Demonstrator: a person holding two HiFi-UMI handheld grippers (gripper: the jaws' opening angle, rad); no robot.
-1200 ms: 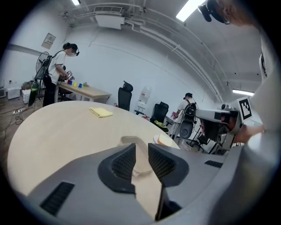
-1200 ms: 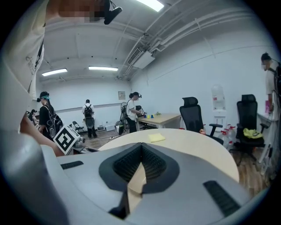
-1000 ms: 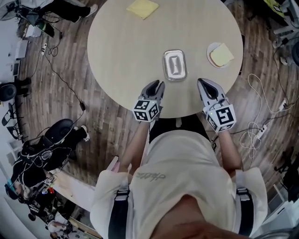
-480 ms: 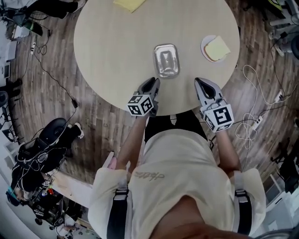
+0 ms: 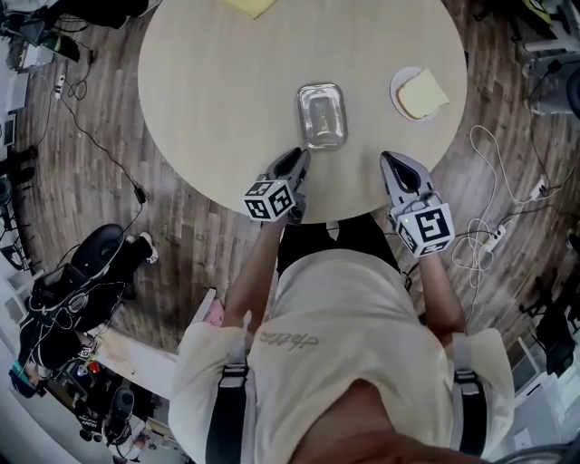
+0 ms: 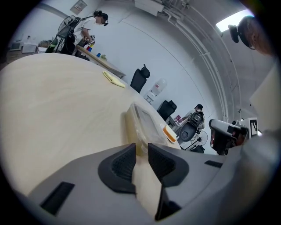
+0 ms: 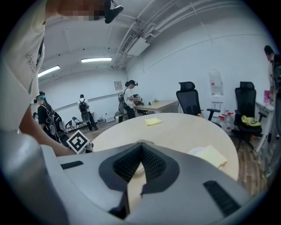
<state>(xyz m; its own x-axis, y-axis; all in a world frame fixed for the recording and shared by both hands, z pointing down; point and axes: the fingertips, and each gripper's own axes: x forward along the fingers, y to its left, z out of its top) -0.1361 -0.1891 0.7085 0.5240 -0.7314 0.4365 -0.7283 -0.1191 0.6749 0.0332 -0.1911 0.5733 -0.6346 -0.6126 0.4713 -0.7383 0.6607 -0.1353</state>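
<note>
A round wooden tabletop (image 5: 217, 91) carries a lidded metal box (image 5: 323, 115) near its front edge. The left claw (image 5: 294, 158) hovers just beside the box, slightly spread and empty. The right claw (image 5: 391, 159), pressed together, hangs below a small plate (image 5: 400, 101).

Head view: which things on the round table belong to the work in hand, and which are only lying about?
In hand:
- lidded container, in front of both tools
- left tool, jaws slightly apart, pointing at the container
- right tool, jaws together, nothing between them

Lying about:
- white plate with a yellow slab on it, at the right
- yellow cloth, at the far edge
</note>
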